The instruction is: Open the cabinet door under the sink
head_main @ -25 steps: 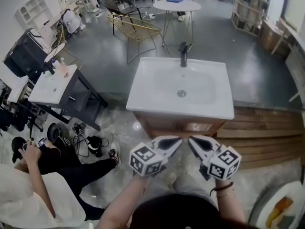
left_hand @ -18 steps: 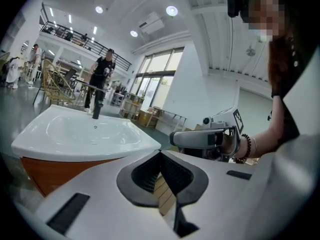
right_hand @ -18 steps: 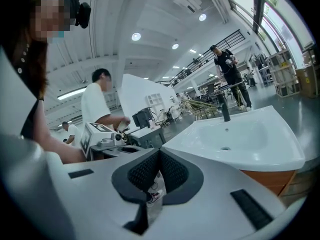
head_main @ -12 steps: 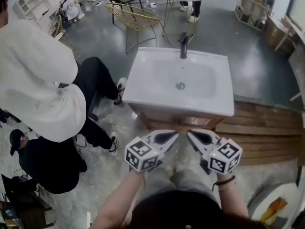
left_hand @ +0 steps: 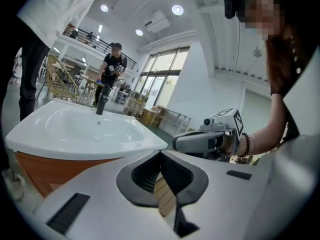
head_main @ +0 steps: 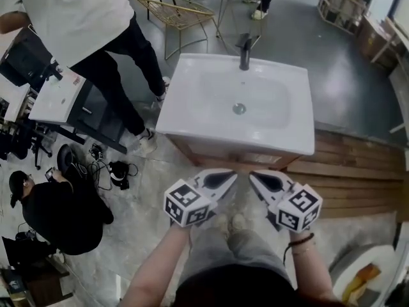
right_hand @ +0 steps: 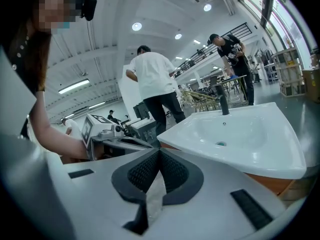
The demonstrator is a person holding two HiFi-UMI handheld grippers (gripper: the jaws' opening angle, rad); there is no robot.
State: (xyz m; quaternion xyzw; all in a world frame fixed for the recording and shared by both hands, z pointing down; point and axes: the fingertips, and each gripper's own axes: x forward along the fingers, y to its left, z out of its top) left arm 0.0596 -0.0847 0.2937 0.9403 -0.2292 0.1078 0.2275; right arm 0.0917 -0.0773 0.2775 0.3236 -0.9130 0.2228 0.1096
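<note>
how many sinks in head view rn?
2. Main sink centre, over the wooden cabinet; second sink at left, partly behind a standing person. Others may be hidden.

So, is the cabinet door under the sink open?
Looks shut: in the head view the cabinet door lies flush beneath the sink, nothing swung out. Left tongs and right tongs hang closed, short of it.

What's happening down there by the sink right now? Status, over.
Left gripper and right gripper: jaws shut, empty. Cabinet door untouched, grippers short of it. Bystander left of the sink, clear of the path.
</note>
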